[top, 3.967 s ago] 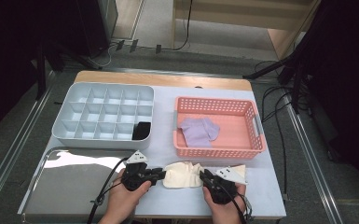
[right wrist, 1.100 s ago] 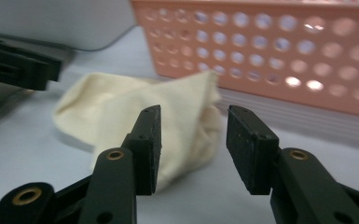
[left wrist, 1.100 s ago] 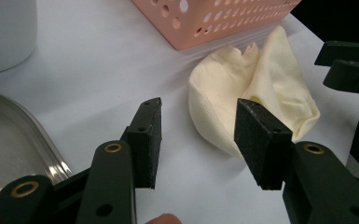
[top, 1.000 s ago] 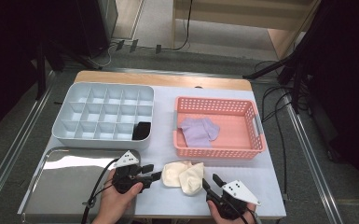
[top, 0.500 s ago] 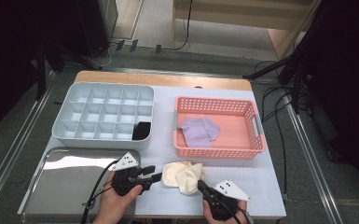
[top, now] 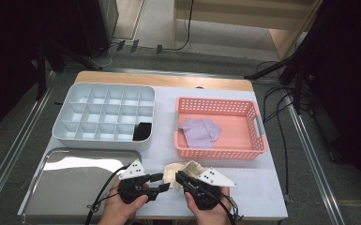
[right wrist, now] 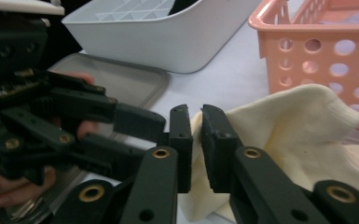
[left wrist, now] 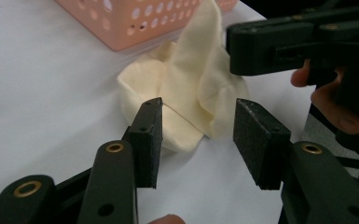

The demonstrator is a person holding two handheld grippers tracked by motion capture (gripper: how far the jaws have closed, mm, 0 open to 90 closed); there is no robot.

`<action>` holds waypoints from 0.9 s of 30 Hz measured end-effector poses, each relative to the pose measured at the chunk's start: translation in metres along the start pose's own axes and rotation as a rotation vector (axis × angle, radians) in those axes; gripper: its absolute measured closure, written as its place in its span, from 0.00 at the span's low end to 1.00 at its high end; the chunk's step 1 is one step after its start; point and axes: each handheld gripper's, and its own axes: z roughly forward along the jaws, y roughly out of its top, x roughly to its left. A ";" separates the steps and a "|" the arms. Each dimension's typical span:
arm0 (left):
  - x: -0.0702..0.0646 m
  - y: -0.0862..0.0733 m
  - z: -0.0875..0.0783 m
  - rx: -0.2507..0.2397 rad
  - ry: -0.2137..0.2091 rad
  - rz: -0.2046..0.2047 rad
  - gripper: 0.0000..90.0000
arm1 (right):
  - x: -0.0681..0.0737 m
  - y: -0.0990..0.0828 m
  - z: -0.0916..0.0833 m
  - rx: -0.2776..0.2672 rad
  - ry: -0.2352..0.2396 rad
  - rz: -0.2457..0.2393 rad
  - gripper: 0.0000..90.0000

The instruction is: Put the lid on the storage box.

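Observation:
A cream cloth [top: 182,168] lies bunched on the white table near its front edge, between my two grippers. My left gripper [top: 161,182] is open, its pads on either side of the cloth's [left wrist: 186,88] near fold without pressing it; its jaws have just opened a little. My right gripper [top: 178,176] comes in from the right and pinches a raised edge of the cloth [right wrist: 298,126] between its nearly closed pads [right wrist: 217,135]. Its jaws have just eased open slightly with the cloth still between them. In the left gripper view the pinched fold stands up toward the right gripper [left wrist: 270,42].
A pink basket [top: 220,153] holding a lilac cloth [top: 199,131] stands just behind the cream cloth. A grey compartment tray [top: 98,141] with a black item [top: 143,131] sits at the back left. A shiny metal tray [top: 70,187] lies front left.
My right gripper has moved left onto the cloth and closed on its edge. The cloth, earlier spread between the grippers, is now bunched. The left hand has stayed put.

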 end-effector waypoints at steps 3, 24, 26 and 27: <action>-0.003 0.000 0.003 0.010 -0.006 0.007 0.59 | -0.003 0.000 0.000 -0.001 -0.007 0.001 0.94; -0.014 0.009 0.023 0.084 0.099 0.030 0.98 | -0.009 0.001 -0.002 -0.008 -0.017 0.013 0.96; -0.011 0.010 0.019 0.071 0.093 0.013 0.98 | -0.016 0.003 -0.019 -0.053 -0.058 0.022 0.94; -0.010 0.010 0.019 0.066 0.092 0.009 0.98 | -0.019 0.003 -0.024 -0.064 -0.071 0.024 0.93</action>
